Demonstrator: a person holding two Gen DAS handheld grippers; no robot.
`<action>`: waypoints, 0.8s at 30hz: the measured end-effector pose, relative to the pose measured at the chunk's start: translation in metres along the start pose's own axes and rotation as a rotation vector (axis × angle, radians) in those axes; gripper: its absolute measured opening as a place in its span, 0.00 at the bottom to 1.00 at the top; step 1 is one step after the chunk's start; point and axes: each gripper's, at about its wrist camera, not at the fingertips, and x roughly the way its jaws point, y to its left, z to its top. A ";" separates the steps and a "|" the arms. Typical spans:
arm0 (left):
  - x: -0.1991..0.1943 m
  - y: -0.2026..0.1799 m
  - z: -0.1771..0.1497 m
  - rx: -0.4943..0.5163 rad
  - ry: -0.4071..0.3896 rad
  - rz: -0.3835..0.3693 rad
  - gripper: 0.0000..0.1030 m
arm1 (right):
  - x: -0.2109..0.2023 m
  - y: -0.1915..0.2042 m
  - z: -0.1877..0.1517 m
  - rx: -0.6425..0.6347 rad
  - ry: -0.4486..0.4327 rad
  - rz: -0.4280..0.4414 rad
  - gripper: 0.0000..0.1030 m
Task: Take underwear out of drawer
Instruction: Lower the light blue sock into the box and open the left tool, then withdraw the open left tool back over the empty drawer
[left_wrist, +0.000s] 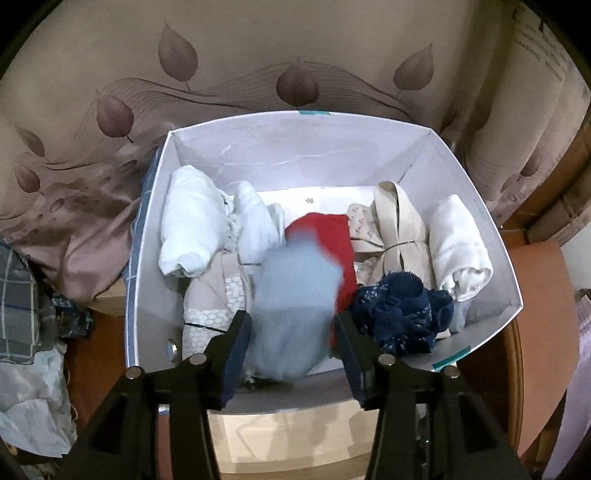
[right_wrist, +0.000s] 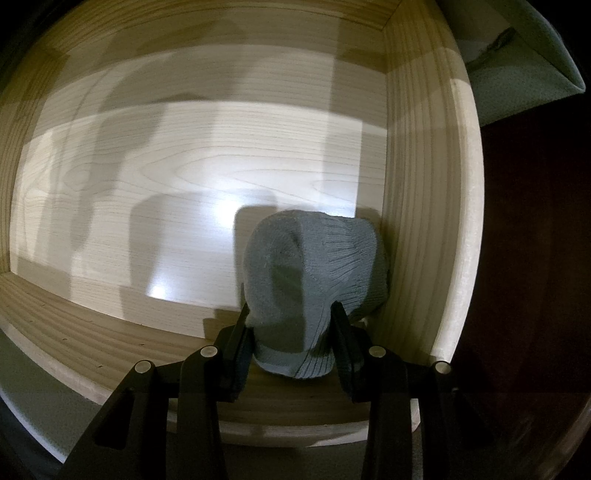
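In the left wrist view a white box (left_wrist: 506, 266) holds several folded underwear pieces: white rolls (left_wrist: 192, 225), a red one (left_wrist: 325, 232), a beige one (left_wrist: 399, 225) and a navy lace one (left_wrist: 402, 317). A pale blue garment (left_wrist: 295, 295) shows blurred between the fingers of my left gripper (left_wrist: 291, 317), just over the box's near side; the jaws stand apart and do not seem to press on it. In the right wrist view my right gripper (right_wrist: 291, 310) is shut on a grey ribbed knit garment (right_wrist: 314, 258) at the near right corner of a light wooden drawer (right_wrist: 184, 166).
Leaf-patterned beige cloth (left_wrist: 258, 55) lies behind the box. A heap of checked and white clothes (left_wrist: 26, 314) sits at its left, on a brown wooden top (left_wrist: 96, 350). The drawer's right wall (right_wrist: 424, 184) stands close beside the grey garment.
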 end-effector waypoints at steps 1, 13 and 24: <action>-0.002 0.001 0.001 -0.003 -0.004 -0.001 0.51 | 0.000 0.000 0.000 0.000 0.000 0.000 0.34; -0.060 0.019 -0.031 -0.014 -0.073 -0.003 0.52 | -0.001 0.000 0.001 0.002 0.010 -0.009 0.34; -0.055 0.028 -0.126 -0.027 -0.023 0.018 0.53 | -0.001 -0.001 0.005 0.006 0.034 -0.030 0.35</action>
